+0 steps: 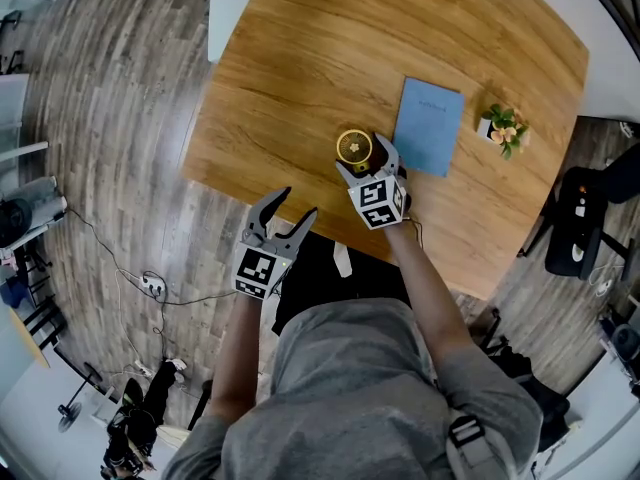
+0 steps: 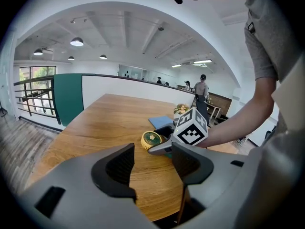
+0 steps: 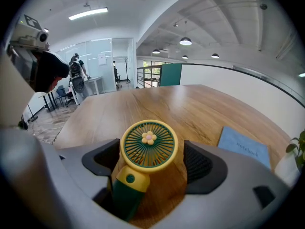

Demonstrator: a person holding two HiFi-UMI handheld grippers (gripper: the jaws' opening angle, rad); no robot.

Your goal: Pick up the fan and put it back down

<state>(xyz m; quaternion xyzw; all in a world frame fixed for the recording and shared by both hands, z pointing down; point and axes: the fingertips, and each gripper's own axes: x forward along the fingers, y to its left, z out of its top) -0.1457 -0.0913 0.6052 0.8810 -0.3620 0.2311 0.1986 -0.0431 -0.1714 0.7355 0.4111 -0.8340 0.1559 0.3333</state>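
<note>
Head view: the yellow fan (image 1: 353,148) sits on the wooden table (image 1: 300,58), in the middle of the frame and close to the table's near edge. The right gripper (image 1: 360,155) has one jaw on each side of it. A blue notebook (image 1: 429,126) lies just to the right. The left gripper (image 1: 296,204) hangs lower left, off the table.

Left gripper view: its jaws are spread apart at the bottom of the frame, with nothing in them. The fan (image 2: 150,139) is ahead in the middle. This gripper is best kept out of the way.

Right gripper view: the fan (image 3: 148,144) fills the middle. Its round face looks at the camera and its green handle points to the bottom. The jaws are wide apart and do not squeeze it; a gap shows on the right side. To lift it well, they likely need to close slowly and evenly, without poking the thin grille, then go straight up. If the gripper is leaving instead, it should pull straight back so no jaw knocks the fan.
</note>
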